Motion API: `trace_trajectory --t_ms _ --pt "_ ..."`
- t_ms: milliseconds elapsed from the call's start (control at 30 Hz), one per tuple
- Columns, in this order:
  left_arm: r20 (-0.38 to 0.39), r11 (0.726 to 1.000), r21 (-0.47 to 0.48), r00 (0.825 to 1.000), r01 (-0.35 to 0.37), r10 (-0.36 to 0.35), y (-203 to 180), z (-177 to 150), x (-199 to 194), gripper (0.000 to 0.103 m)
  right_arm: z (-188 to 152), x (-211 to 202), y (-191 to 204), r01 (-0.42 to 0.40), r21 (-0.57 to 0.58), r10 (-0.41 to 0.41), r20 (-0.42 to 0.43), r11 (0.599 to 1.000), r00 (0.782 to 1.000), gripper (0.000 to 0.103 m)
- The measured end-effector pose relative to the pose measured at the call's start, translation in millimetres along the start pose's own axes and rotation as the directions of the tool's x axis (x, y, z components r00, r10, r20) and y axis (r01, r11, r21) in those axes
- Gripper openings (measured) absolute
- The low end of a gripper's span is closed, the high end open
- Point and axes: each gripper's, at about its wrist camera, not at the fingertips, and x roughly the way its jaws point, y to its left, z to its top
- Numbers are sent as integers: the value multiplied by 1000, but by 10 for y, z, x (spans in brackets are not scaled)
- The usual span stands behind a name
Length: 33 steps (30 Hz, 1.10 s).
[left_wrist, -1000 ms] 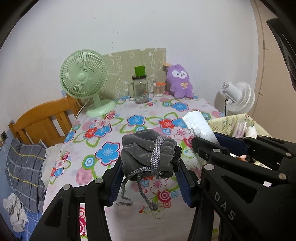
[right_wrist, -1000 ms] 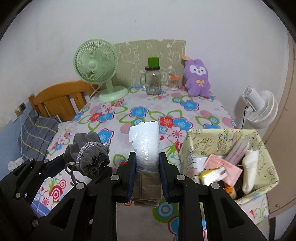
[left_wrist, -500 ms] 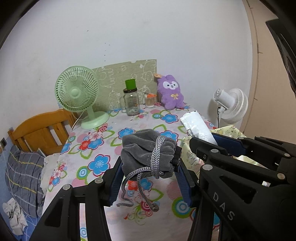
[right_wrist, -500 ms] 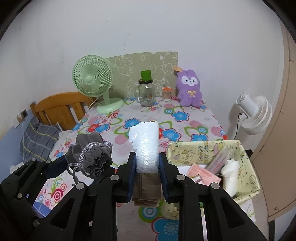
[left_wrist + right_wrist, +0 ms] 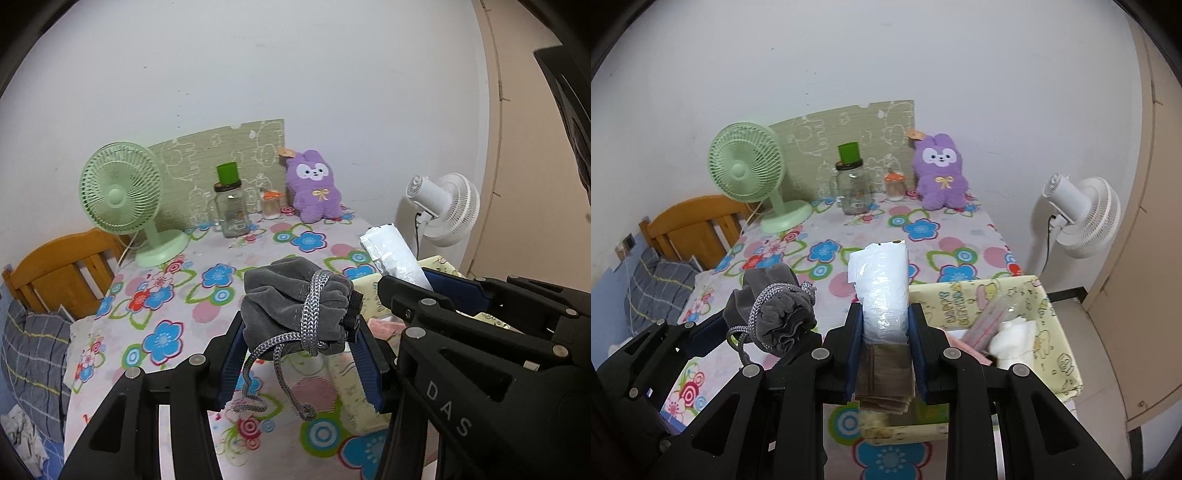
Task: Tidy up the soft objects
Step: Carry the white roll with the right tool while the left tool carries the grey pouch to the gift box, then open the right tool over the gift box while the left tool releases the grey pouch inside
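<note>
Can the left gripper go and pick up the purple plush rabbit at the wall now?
Probably not yet. The left gripper is already clamped on the grey drawstring pouch, so it has no free jaws. The path over the flowered tablecloth to the purple plush rabbit looks unobstructed.

"DAS" is being shown on the right gripper (image 5: 406, 275); "HAPPY BIRTHDAY" is being displayed on the yellow box (image 5: 1049, 295).

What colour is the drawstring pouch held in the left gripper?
Grey, with a lighter grey braided cord; the drawstring pouch shows best in the left wrist view.
</note>
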Motion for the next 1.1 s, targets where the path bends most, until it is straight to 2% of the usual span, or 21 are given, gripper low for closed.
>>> trace_trajectory --t_ms 467,967,1000,1067,1100 --pt "-28 997 41 997 69 -68 -410 94 332 56 9 142 -498 61 40 -60 -23 997 998 27" --pt "-101 987 66 985 147 -140 -719 80 736 57 -103 405 -924 102 86 -95 -85 991 992 27" --pt "-105 987 66 984 149 -142 -728 79 759 59 -111 421 -940 103 89 -95 -89 991 991 27" --pt "-114 987 67 984 143 -134 -735 77 803 76 -125 458 -971 104 93 -95 -99 990 991 27" --pt "-114 989 71 986 134 -125 -740 79 824 80 -129 471 -985 101 98 -91 -101 990 991 27"
